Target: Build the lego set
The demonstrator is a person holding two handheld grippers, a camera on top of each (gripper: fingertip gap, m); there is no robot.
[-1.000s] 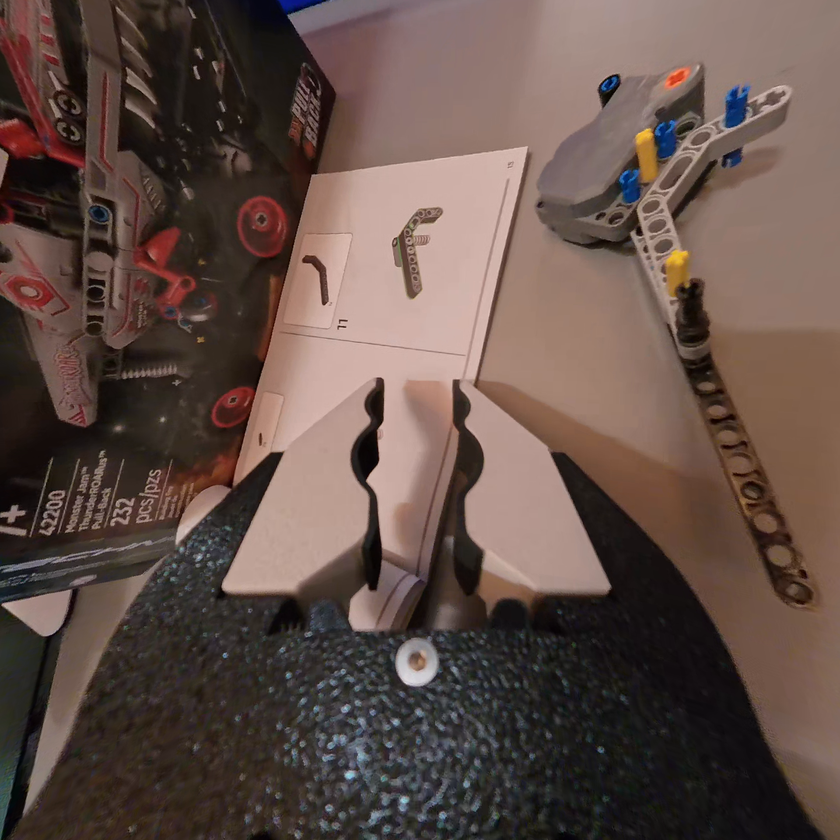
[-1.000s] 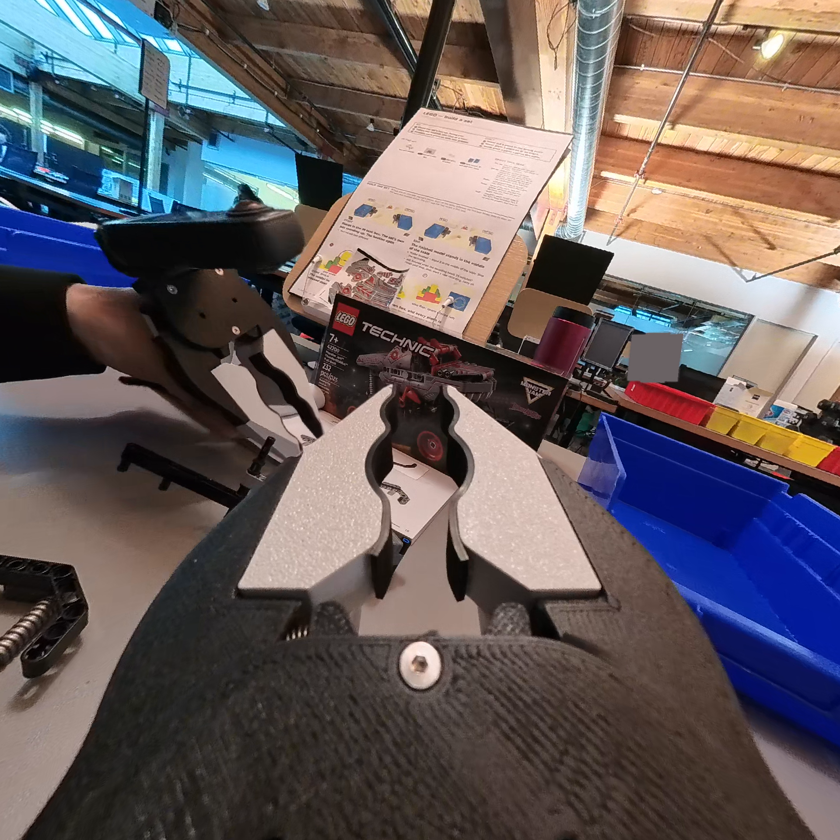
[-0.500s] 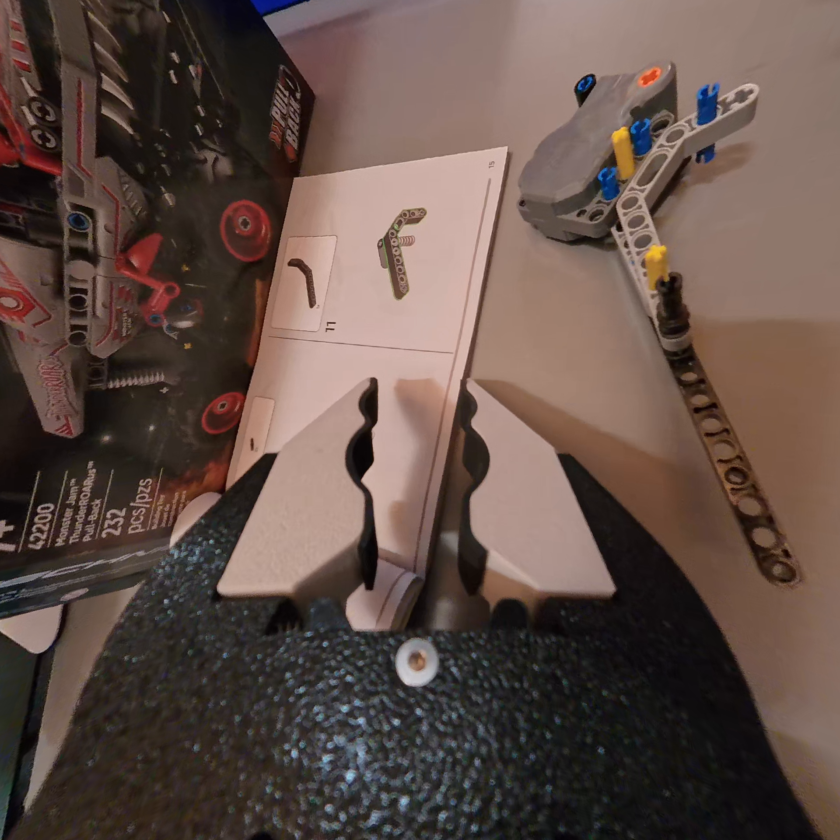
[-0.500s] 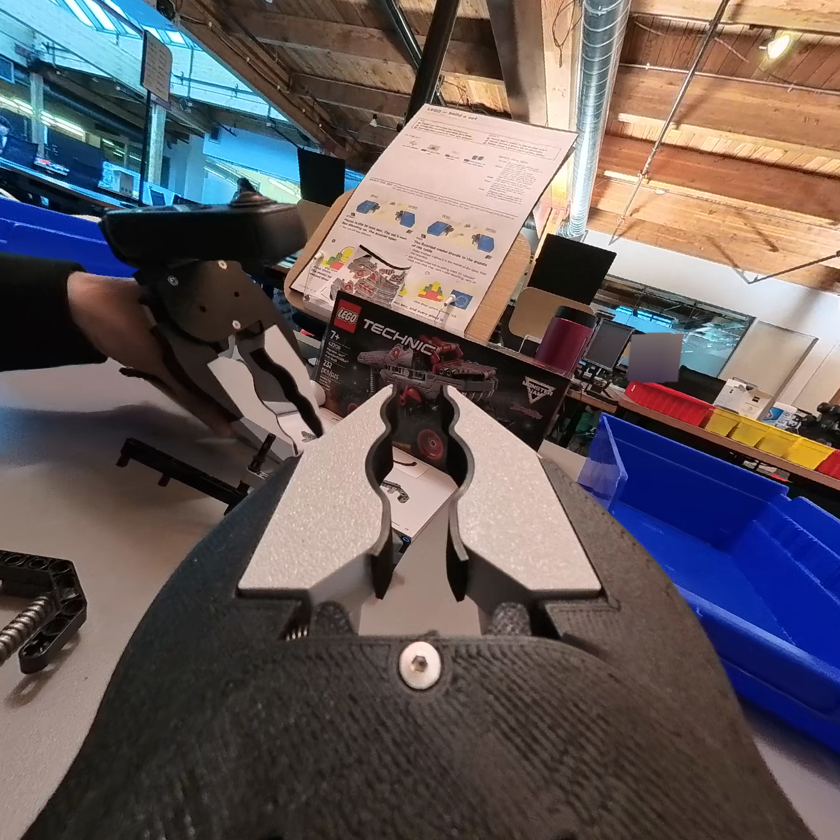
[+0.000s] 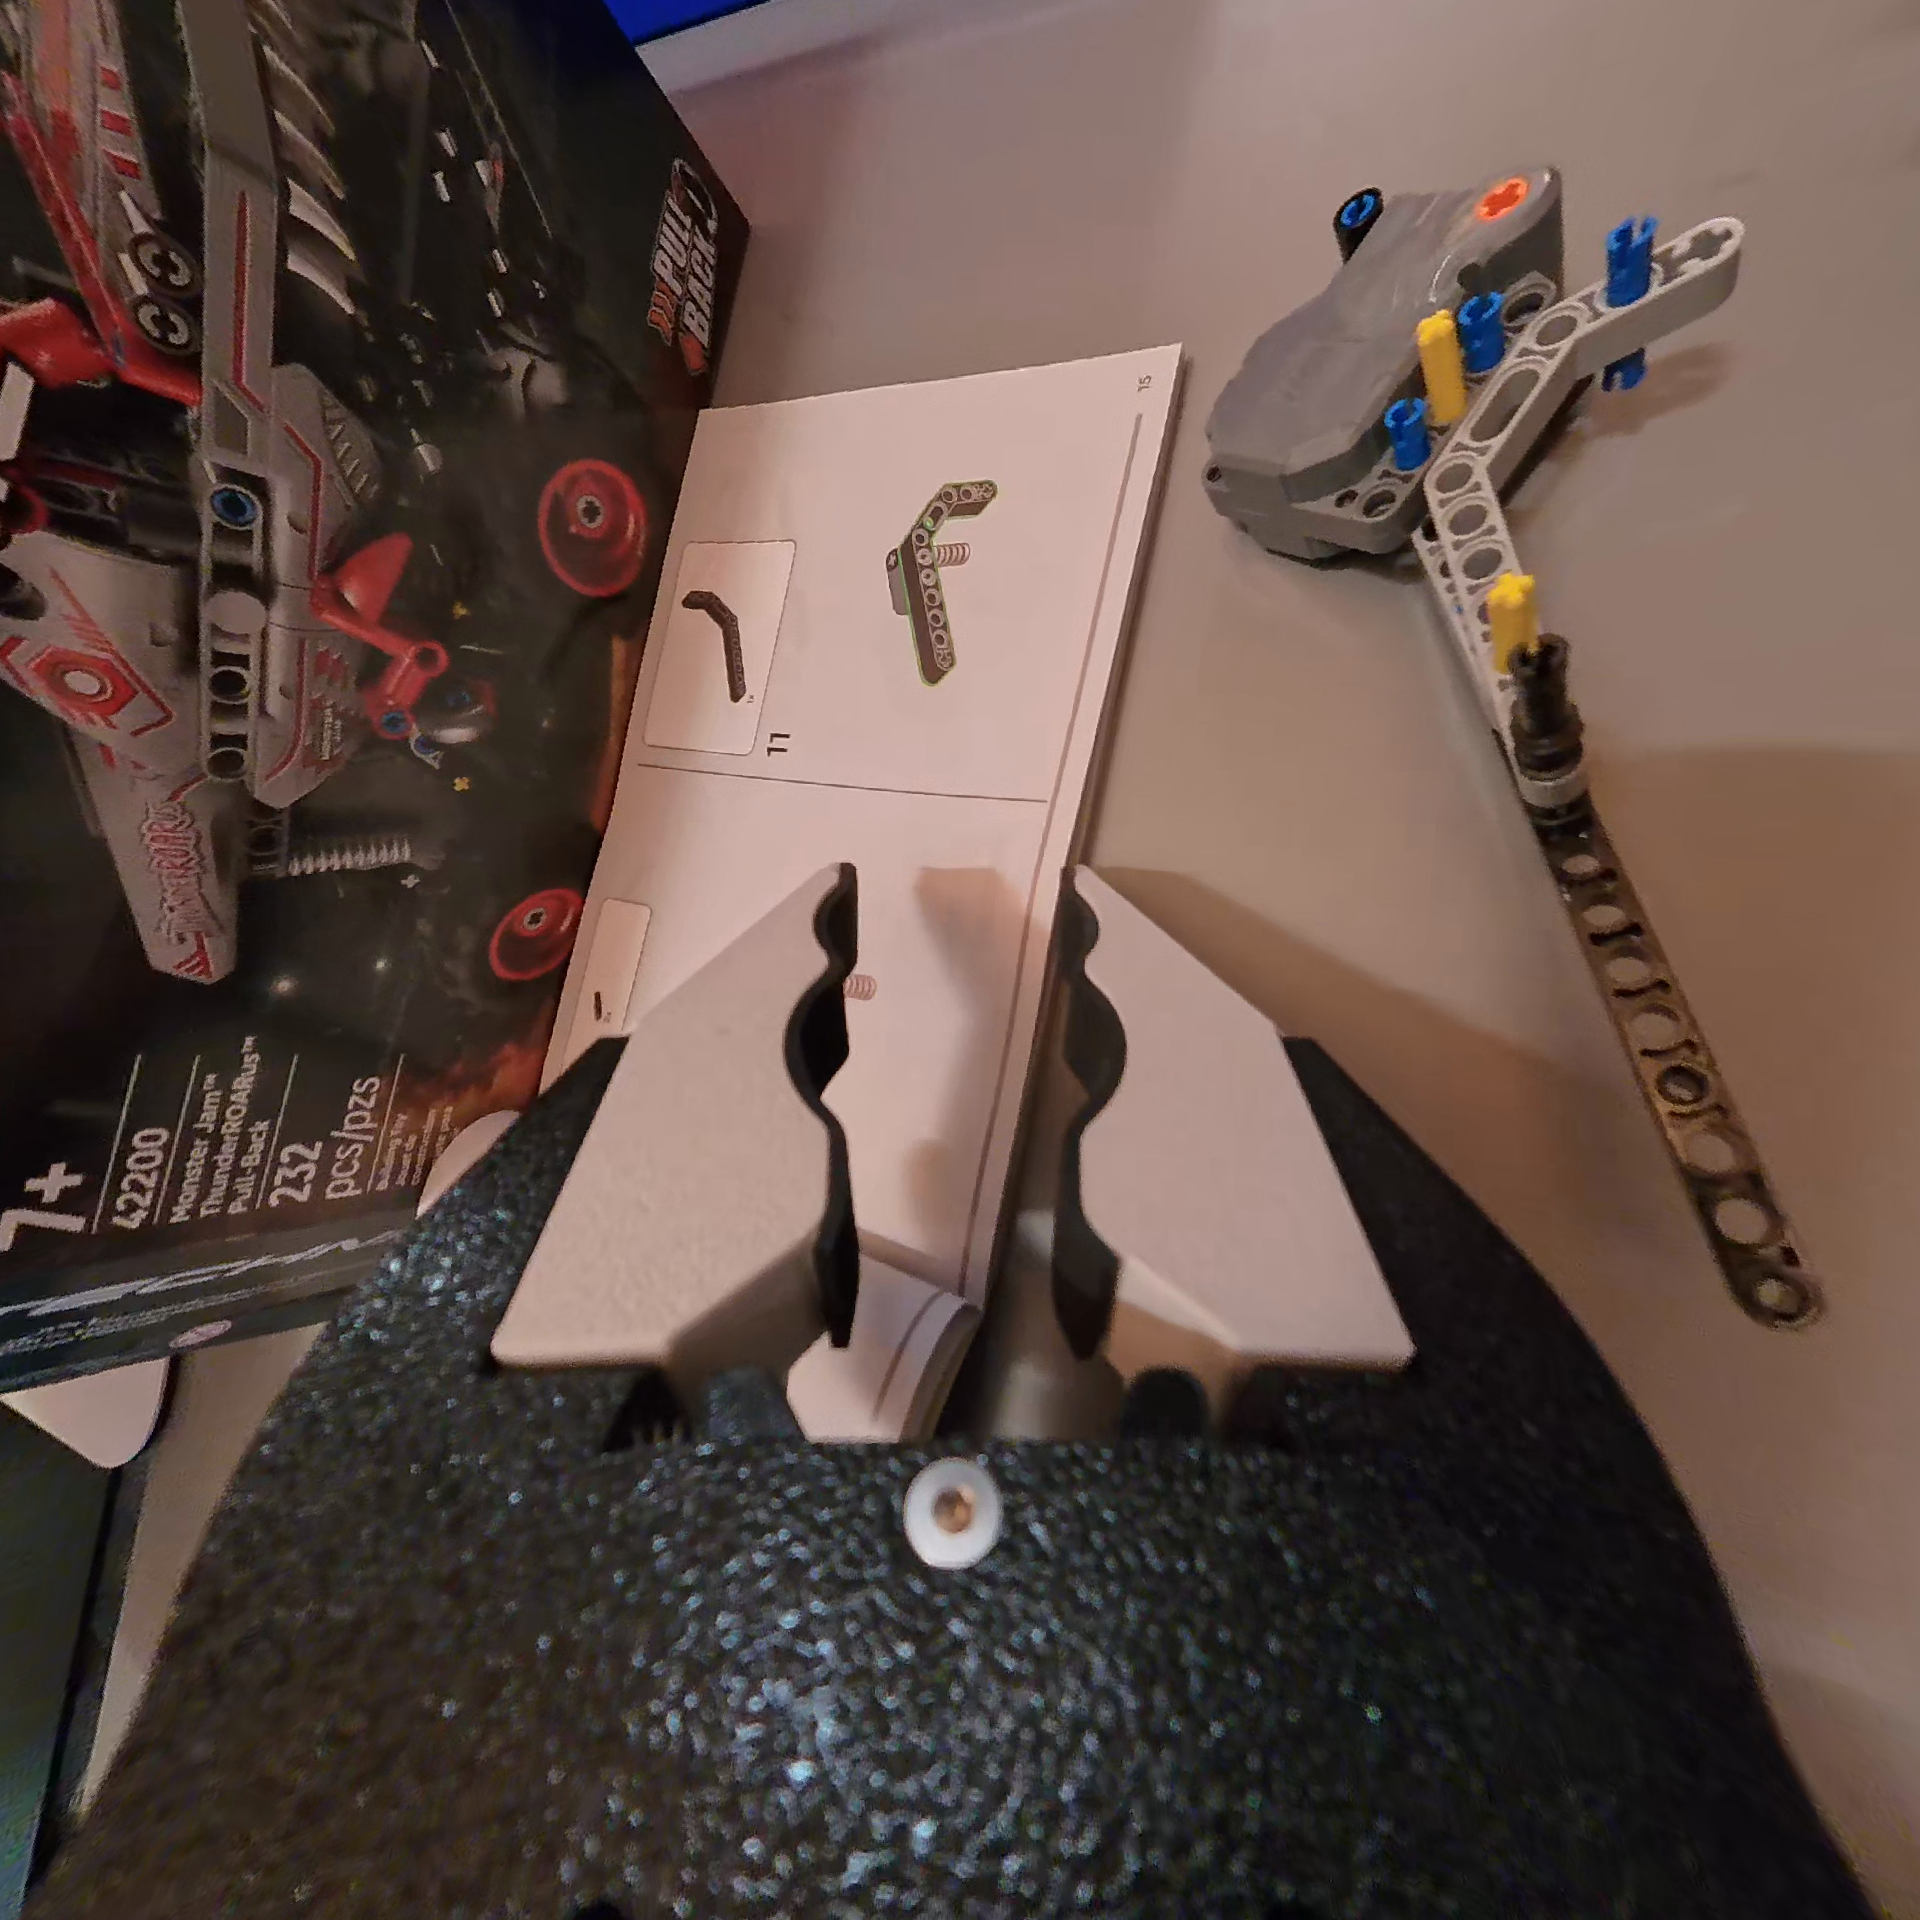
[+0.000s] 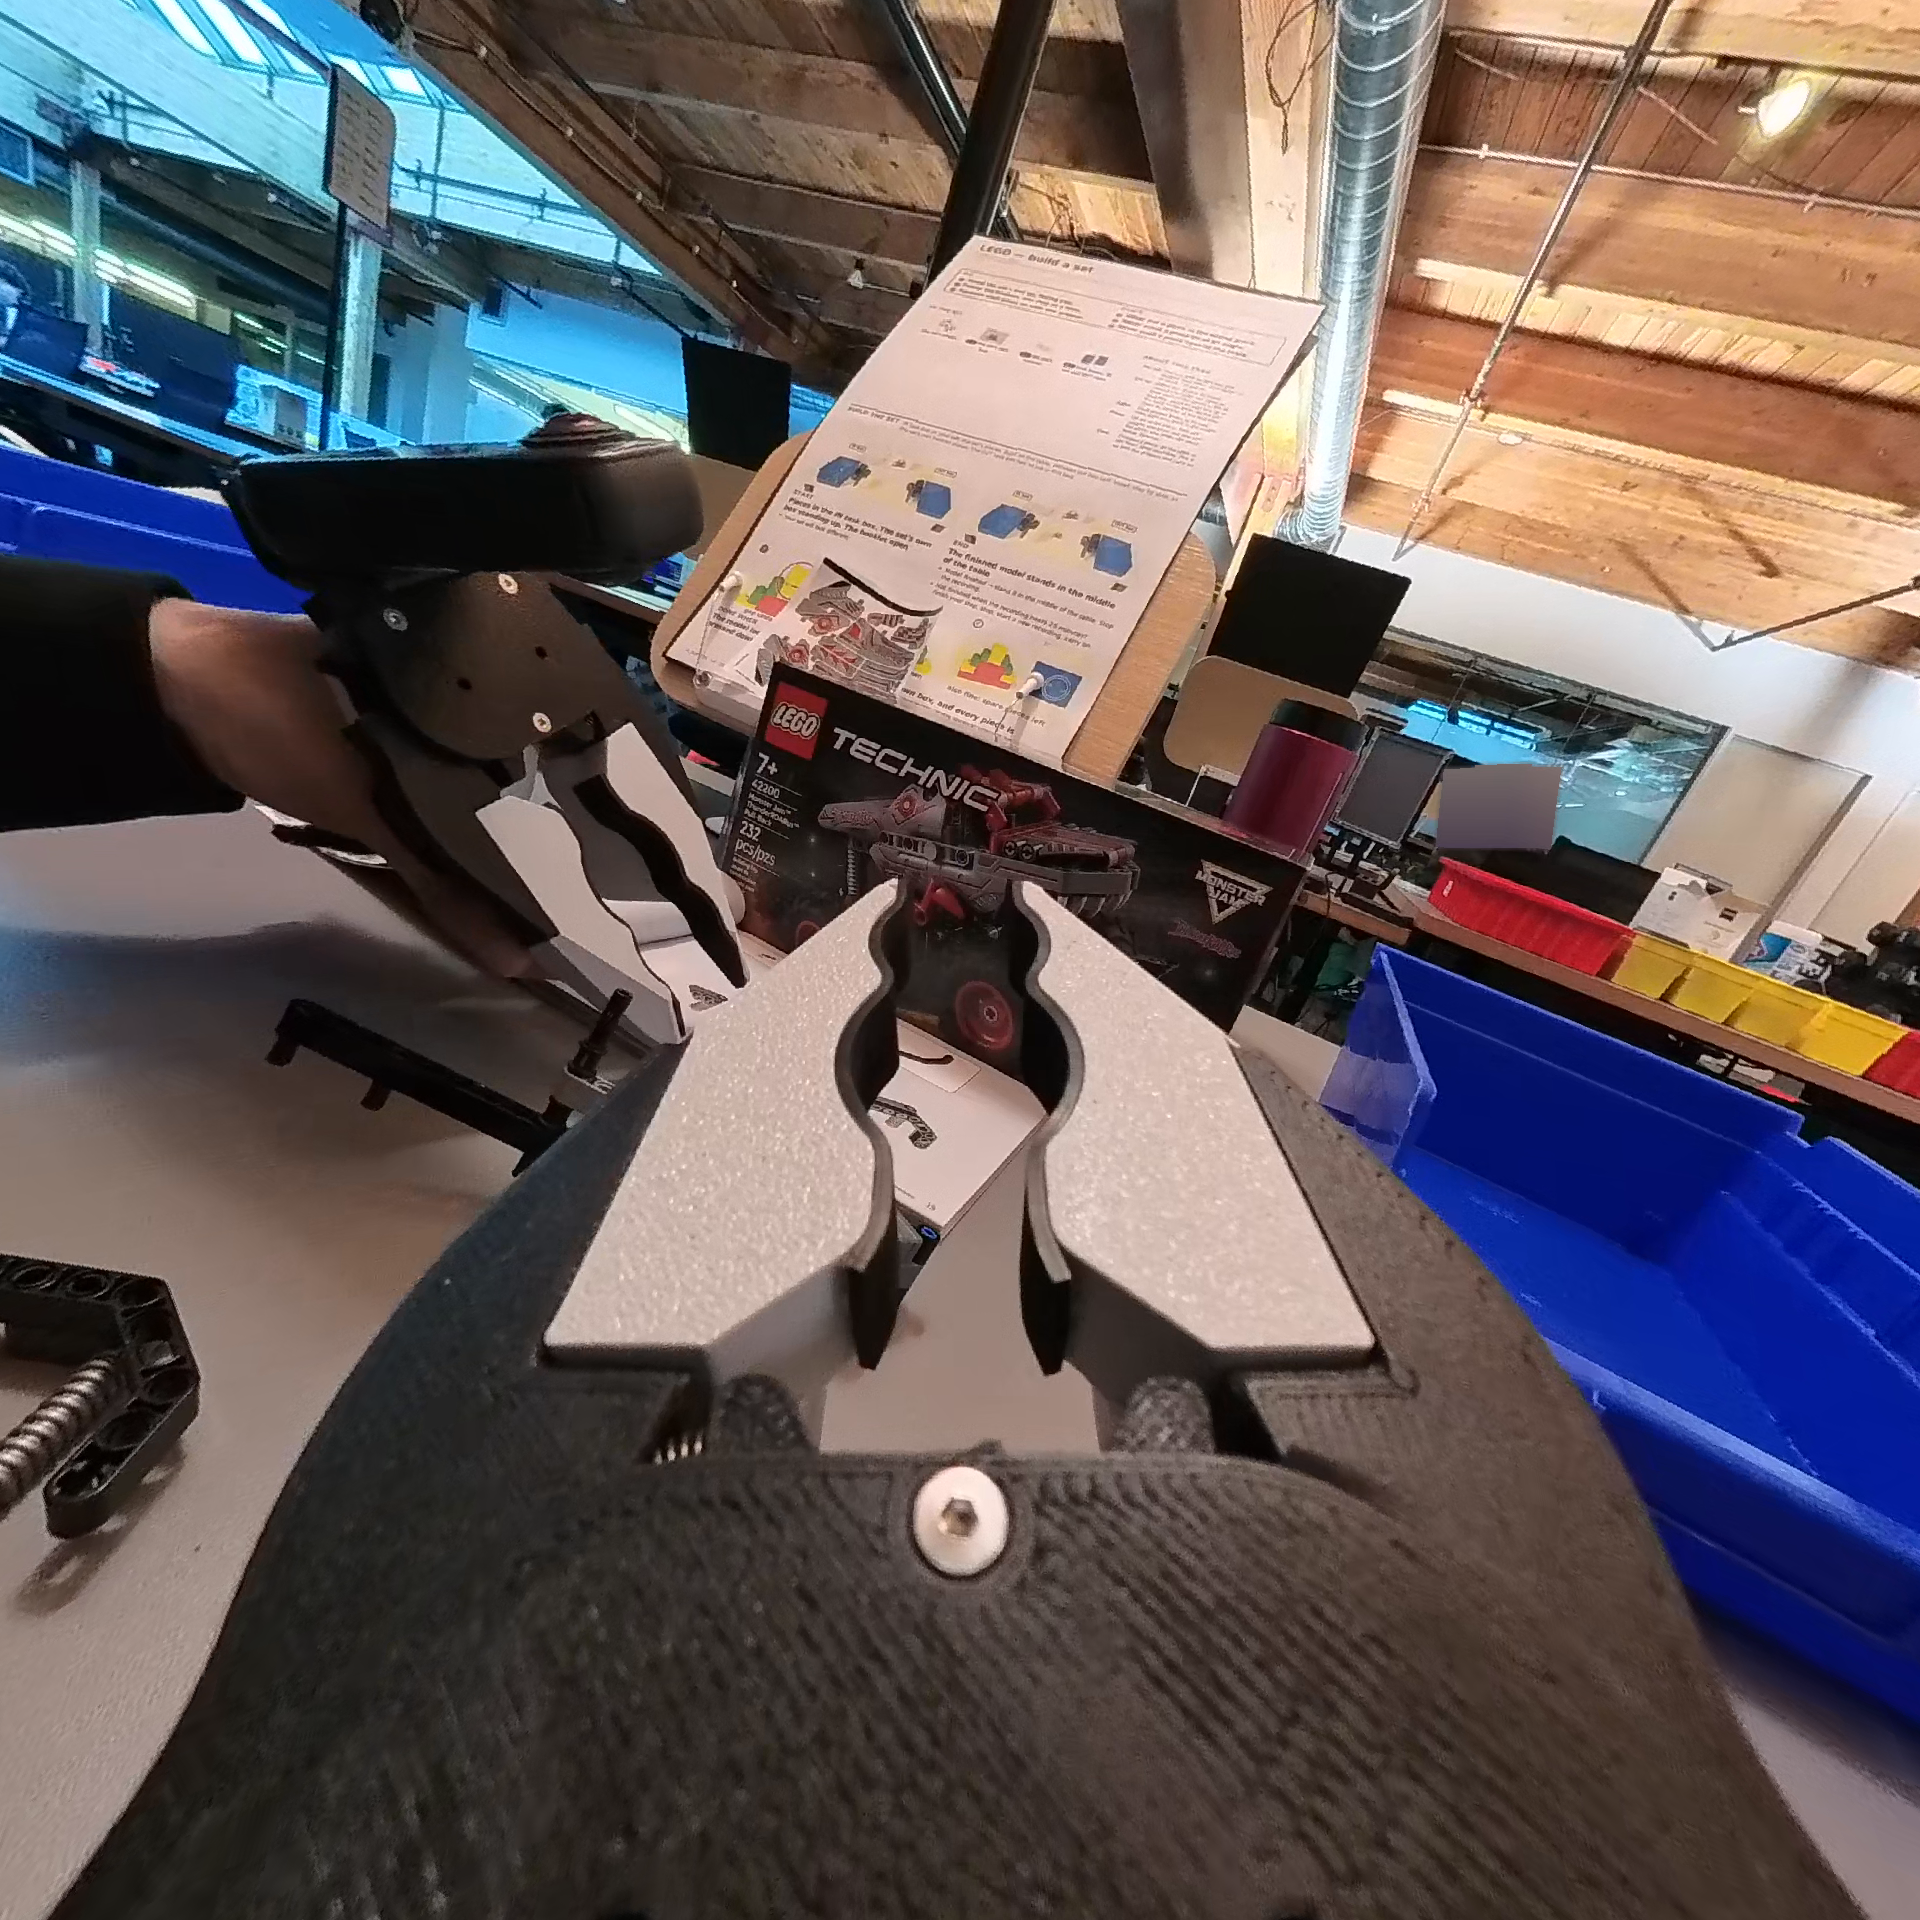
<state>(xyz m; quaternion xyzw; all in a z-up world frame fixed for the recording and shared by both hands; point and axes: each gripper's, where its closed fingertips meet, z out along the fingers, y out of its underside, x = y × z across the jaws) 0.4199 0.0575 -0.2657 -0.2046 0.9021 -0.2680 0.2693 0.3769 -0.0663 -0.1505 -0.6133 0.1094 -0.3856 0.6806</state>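
Booklet (image 5: 904, 623) lies under your left hand-held gripper (image 5: 961, 904), jaws apart and empty; model (image 5: 1455, 416) sits right of it on the table (image 5: 1299, 935). Only the right view shows your right hand-held gripper (image 6: 956, 914), narrowly parted, empty, facing the box (image 6: 1039, 831), beside a blue bin (image 6: 1662, 1299) and bent beam (image 6: 114, 1382).

Grey motor assembly (image 5: 1455, 395) with long beams lies flat, seemingly unfinished.

left gripper (image 5: 961, 883) jaws apart, empty, angled down over the instruction booklet (image 5: 904, 623), held by person's hand (image 6: 270, 748); right gripper (image 6: 951, 899) jaws apart, empty, pointing toward booklet from nearer side, raised
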